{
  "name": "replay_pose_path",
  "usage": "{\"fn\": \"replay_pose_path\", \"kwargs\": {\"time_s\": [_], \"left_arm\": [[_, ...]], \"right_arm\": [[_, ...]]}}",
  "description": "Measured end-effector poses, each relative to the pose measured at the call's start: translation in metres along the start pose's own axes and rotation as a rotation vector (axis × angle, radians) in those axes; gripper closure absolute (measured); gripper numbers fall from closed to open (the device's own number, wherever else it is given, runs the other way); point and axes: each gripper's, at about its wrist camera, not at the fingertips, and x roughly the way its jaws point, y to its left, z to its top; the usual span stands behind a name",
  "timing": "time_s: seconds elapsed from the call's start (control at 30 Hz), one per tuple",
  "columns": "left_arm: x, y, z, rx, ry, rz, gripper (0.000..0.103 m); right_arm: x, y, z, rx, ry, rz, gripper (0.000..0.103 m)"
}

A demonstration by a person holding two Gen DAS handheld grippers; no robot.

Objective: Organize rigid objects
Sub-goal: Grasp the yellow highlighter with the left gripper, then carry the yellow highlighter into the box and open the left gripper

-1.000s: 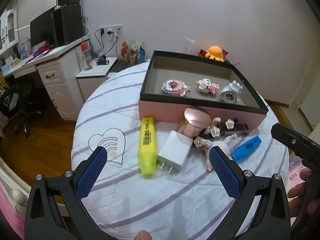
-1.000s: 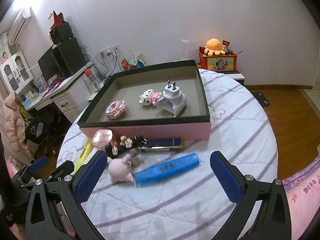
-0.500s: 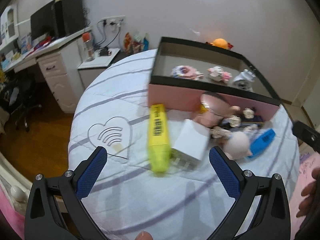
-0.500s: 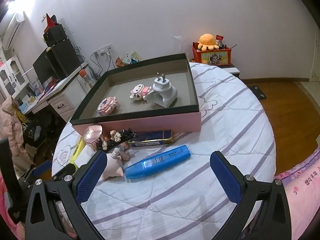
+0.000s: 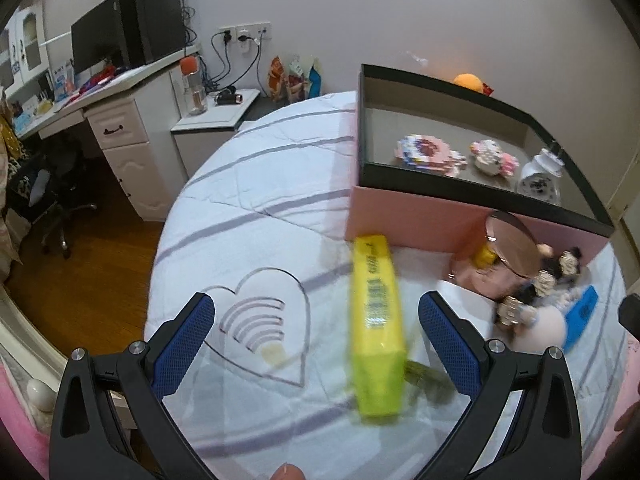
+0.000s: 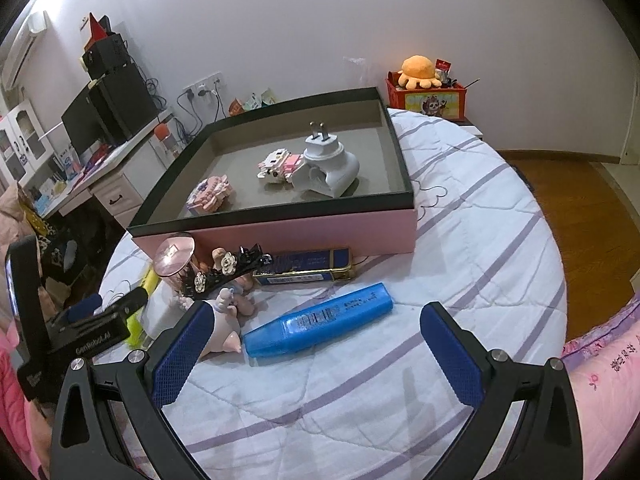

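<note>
Only one text can be read: "GenRobot.AI", in white letters on the black body of the left gripper, left of the right claw. The yellow marker and the blue marker carry barcodes and print, too blurred or small to read. Characters on the pink cloth are illegible.

The box has pink outer walls, a black rim and a grey floor. Inside it lie a white plug adapter and two pink-and-white block figures. In front of the box, the bedcover is white with lilac stripes and a grey outlined heart. On it lie a blue highlighter, a yellow highlighter and a navy, gold-edged lighter. Both grippers' pads are blue on black frames.
</note>
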Motion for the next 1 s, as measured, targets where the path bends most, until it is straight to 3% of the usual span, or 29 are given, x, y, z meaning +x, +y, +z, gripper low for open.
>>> {"fn": "replay_pose_path", "kwargs": {"time_s": [0.23, 0.3, 0.37, 0.6, 0.63, 1.0], "left_arm": [[0.021, 0.004, 0.008, 0.011, 0.055, -0.046, 0.003], [0.022, 0.003, 0.011, 0.013, 0.061, -0.063, 0.009], [0.023, -0.001, 0.01, 0.023, 0.068, -0.05, 0.027], [0.016, -0.004, 0.007, 0.025, 0.053, -0.066, 0.065], [0.014, -0.002, 0.007, 0.019, 0.053, -0.082, 0.078], [-0.004, -0.014, 0.0, 0.055, 0.029, -0.128, 0.077]], "right_arm": [[0.01, 0.01, 0.003, -0.021, 0.022, -0.004, 0.0], [0.012, 0.012, 0.004, -0.023, 0.024, -0.002, 0.0], [0.013, 0.014, 0.004, -0.027, 0.026, -0.003, 0.0], [0.01, 0.016, 0.004, -0.033, 0.019, -0.009, 0.0], [0.008, 0.015, 0.005, -0.033, 0.017, -0.008, 0.0], [0.003, 0.017, 0.006, -0.04, 0.003, -0.004, 0.0]]}}
